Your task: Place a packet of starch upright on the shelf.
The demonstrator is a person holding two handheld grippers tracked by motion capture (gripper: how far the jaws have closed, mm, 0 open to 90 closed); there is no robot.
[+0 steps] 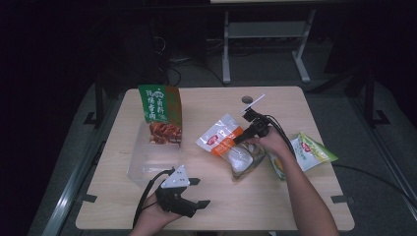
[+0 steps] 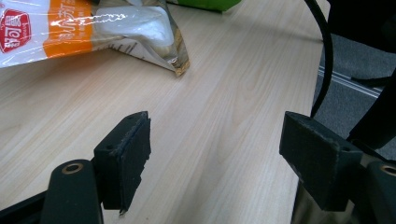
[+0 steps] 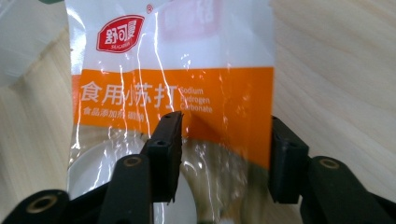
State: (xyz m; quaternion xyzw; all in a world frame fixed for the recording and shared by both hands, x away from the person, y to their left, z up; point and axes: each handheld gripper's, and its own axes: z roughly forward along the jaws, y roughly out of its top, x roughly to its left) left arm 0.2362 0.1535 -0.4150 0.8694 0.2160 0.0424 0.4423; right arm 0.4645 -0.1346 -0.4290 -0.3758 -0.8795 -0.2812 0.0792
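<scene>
Progress looks slight: the right hand-held gripper (image 1: 244, 133) hangs over the white-and-orange soda packet (image 1: 231, 145) at bench centre, jaws parted astride its edge but not yet closed, while the left hand-held gripper (image 1: 195, 192) idles wide open and empty at 7 o'clock. A clear tray (image 1: 147, 162) holding an upright green-and-brown pouch (image 1: 161, 114) sits at 10 o'clock, seemingly the likely destination, and a green packet (image 1: 311, 151) at 3 o'clock lies clear of that path.

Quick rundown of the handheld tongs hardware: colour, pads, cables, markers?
Both tongs are black, with two flat rectangular pads on brass-riveted arms. The left tongs carry a grey triangular plate and a black cable; the right tongs trail black cables too. Forearms are bare, no sleeves.
</scene>
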